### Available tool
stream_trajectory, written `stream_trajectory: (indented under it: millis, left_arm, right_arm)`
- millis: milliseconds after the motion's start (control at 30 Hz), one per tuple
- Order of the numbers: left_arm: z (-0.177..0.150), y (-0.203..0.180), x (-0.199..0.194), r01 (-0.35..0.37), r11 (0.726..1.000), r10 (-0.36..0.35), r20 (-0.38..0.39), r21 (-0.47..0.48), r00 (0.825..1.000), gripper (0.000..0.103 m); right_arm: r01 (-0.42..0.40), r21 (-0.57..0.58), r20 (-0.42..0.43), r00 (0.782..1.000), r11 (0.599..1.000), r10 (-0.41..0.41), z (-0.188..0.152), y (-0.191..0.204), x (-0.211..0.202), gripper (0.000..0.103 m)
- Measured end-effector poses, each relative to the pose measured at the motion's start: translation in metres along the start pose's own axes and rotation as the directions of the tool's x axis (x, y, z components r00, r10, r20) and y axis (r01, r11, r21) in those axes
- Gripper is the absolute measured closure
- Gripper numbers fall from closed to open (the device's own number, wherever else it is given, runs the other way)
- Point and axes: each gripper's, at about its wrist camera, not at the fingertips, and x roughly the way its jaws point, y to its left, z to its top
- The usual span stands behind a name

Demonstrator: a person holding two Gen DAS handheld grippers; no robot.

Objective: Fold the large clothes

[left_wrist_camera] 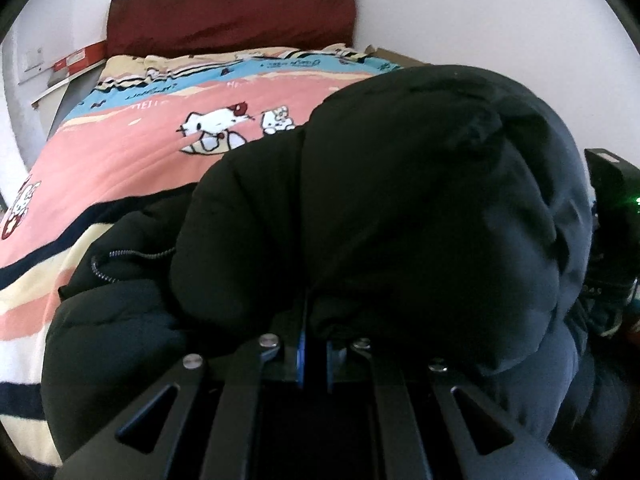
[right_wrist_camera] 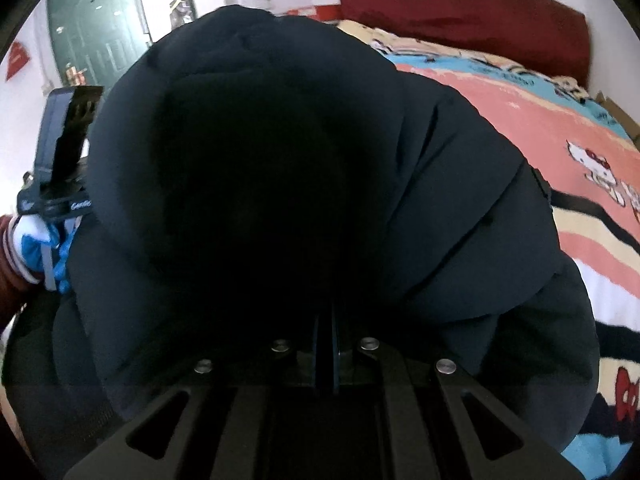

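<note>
Both grippers' fingers pinch folds of the dark puffer jacket point(left_wrist_camera: 400, 200). It bulges over the pink cartoon bedspread point(left_wrist_camera: 132, 168).

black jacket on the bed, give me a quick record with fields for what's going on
garment: black padded jacket, bunched up, with a drawcord
surface: bed with a pink cartoon blanket
headboard: dark red
left tongs: shut on the jacket fabric
right tongs: shut on the jacket fabric
fold state: jacket lifted in a heap, not yet laid flat
</note>
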Motion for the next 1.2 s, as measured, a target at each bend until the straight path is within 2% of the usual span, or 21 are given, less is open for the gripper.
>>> stream_trajectory:
  millis: [67, 167, 267, 400, 567, 733, 867, 1033, 1067, 1133, 1167, 1200]
  left_arm:
    - [0.001, 0.000, -0.002, -0.004, 1.000, 0.004, -0.010, -0.021, 1.000, 0.098]
    - [0.004, 0.004, -0.008, 0.005, 0.997, -0.007, -0.022, -0.075, 1.000, 0.097]
    - [0.009, 0.002, -0.007, -0.025, 0.996, 0.021, -0.042, -0.091, 0.999, 0.097]
    - [0.010, -0.005, -0.002, -0.080, 0.993, 0.076, -0.050, -0.089, 0.996, 0.097]
    - [0.008, -0.007, -0.009, -0.090, 0.989, 0.085, -0.043, -0.119, 0.995, 0.097]
    - [0.010, -0.012, -0.031, -0.087, 0.991, 0.088, 0.013, -0.102, 0.996, 0.097]
    - [0.007, -0.015, -0.031, -0.105, 0.992, 0.106, 0.006, -0.064, 0.994, 0.098]
    - [-0.001, -0.012, -0.023, -0.099, 0.993, 0.099, 0.001, -0.057, 0.995, 0.099]
    - [-0.001, -0.010, -0.021, -0.094, 0.994, 0.094, 0.002, -0.057, 0.996, 0.099]
    - [-0.001, -0.008, -0.021, -0.072, 0.995, 0.073, 0.009, -0.063, 0.997, 0.099]
    - [-0.001, -0.006, -0.021, -0.066, 0.996, 0.066, 0.011, -0.065, 0.998, 0.099]
    - [-0.001, -0.005, -0.021, -0.061, 0.996, 0.062, 0.012, -0.065, 0.998, 0.099]
  right_arm:
    - [0.016, 0.010, -0.013, 1.000, 1.000, -0.016, 0.002, 0.000, 0.000, 0.098]
    - [0.044, 0.008, -0.028, 0.999, 0.999, -0.043, 0.002, 0.009, -0.004, 0.093]
    - [0.052, 0.019, -0.039, 0.998, 0.998, -0.051, 0.002, 0.011, -0.007, 0.089]
    - [0.064, 0.062, -0.053, 0.997, 0.996, -0.061, 0.003, 0.005, 0.000, 0.089]
    - [0.075, 0.092, -0.060, 0.996, 0.993, -0.069, -0.001, 0.011, -0.006, 0.089]
    - [0.051, 0.033, -0.014, 0.999, 0.998, -0.050, 0.010, 0.019, -0.017, 0.101]
    - [0.010, -0.010, 0.012, 1.000, 1.000, -0.010, 0.011, 0.033, -0.026, 0.101]
    - [-0.004, 0.080, 0.080, 0.997, 0.997, -0.002, 0.010, 0.006, -0.046, 0.097]
    - [0.004, 0.102, 0.100, 0.995, 0.995, -0.014, 0.013, -0.006, -0.052, 0.091]
    - [0.054, 0.107, 0.121, 0.990, 0.993, -0.067, 0.020, -0.020, -0.061, 0.069]
    - [0.076, 0.116, 0.129, 0.987, 0.990, -0.091, 0.028, -0.028, -0.063, 0.049]
    - [0.087, 0.130, 0.142, 0.984, 0.988, -0.105, 0.035, -0.038, -0.065, 0.046]
